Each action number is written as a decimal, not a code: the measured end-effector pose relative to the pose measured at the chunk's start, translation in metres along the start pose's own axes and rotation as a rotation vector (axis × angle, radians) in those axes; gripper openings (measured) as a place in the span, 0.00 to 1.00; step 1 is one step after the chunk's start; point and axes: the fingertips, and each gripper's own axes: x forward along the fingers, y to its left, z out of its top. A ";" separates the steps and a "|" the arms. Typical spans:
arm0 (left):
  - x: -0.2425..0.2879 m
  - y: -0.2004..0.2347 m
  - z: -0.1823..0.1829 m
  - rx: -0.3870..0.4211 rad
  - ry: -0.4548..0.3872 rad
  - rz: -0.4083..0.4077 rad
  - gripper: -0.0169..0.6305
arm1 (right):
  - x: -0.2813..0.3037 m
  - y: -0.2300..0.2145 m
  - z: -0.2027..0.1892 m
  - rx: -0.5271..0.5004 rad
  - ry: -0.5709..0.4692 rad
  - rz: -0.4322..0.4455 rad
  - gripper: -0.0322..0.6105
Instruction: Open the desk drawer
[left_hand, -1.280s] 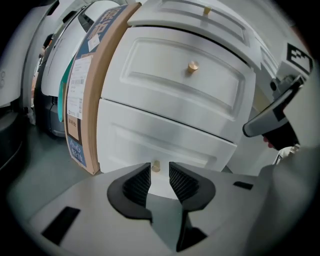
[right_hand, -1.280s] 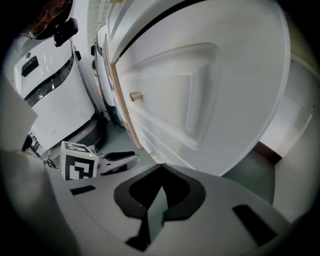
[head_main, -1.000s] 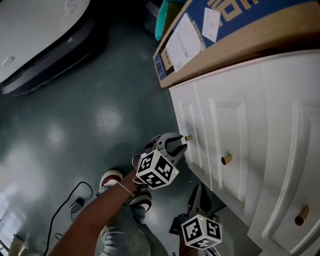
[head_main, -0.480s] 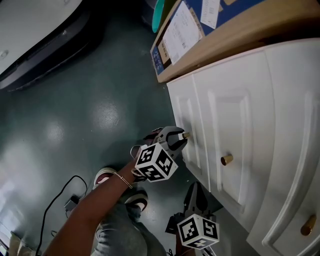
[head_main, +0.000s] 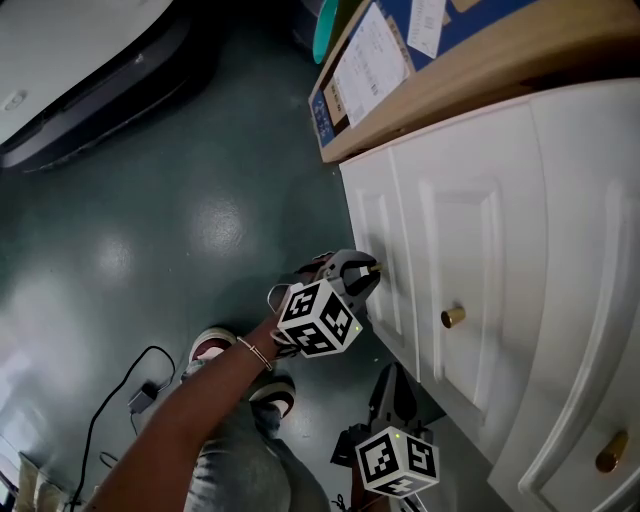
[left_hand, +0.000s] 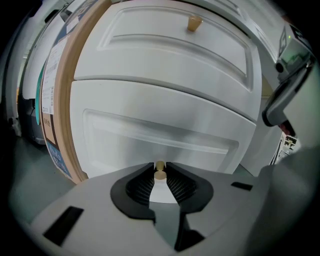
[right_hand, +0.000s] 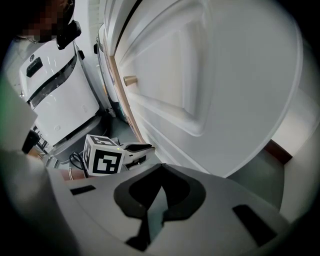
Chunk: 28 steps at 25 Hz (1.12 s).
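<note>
Fingers of the left gripper have just been closing and now pinch the brass knob of the white drawer. Pulling straight outward should keep the tips from slipping. The right gripper is clenched, empty.

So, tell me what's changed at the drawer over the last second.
The left gripper edged in on the drawer's brass knob, and its jaws have just been closing. The brass knob now sits between them, with the pads seemingly on it. The drawer front is still shut. The right gripper stays low beside the desk, jaws together and empty.
</note>
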 end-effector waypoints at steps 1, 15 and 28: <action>0.000 0.000 0.000 0.004 0.003 -0.001 0.16 | 0.000 0.000 0.001 0.002 -0.001 -0.001 0.06; -0.002 -0.001 -0.002 0.042 0.035 -0.016 0.16 | -0.016 -0.004 0.011 0.001 0.012 -0.013 0.06; -0.023 -0.001 -0.016 0.051 0.109 -0.026 0.16 | -0.025 0.002 0.023 0.004 0.033 -0.011 0.06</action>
